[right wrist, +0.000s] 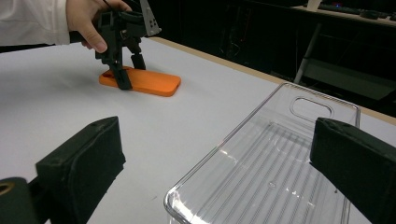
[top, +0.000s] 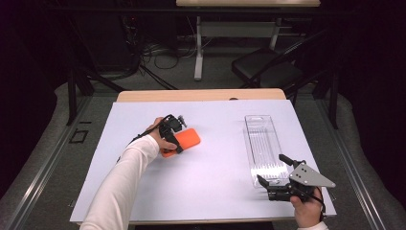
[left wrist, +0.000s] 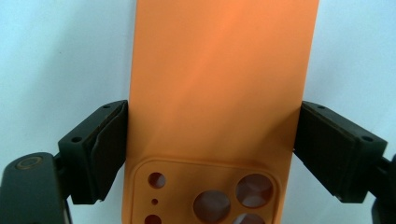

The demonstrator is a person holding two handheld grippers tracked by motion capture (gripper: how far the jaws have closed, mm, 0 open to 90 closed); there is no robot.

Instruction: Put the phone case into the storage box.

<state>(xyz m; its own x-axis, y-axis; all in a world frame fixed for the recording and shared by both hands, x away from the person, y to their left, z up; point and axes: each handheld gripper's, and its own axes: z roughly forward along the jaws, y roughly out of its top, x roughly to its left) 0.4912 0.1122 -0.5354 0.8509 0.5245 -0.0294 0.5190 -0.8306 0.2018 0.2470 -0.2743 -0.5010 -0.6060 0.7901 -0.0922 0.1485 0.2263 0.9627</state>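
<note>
Straddling the orange phone case [left wrist: 219, 93] at the table's [top: 210, 191] 10 o'clock, the left tool [top: 178, 140] touches both long edges. The right tool [top: 272, 173] gapes at 5 o'clock, around the clear tray's [top: 262, 143] near end.

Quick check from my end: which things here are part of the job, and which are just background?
In the job: orange phone case between the left gripper's jaws; clear plastic tray; right gripper, open at the tray's near end.

Background: folding chair, cables, second table.
</note>
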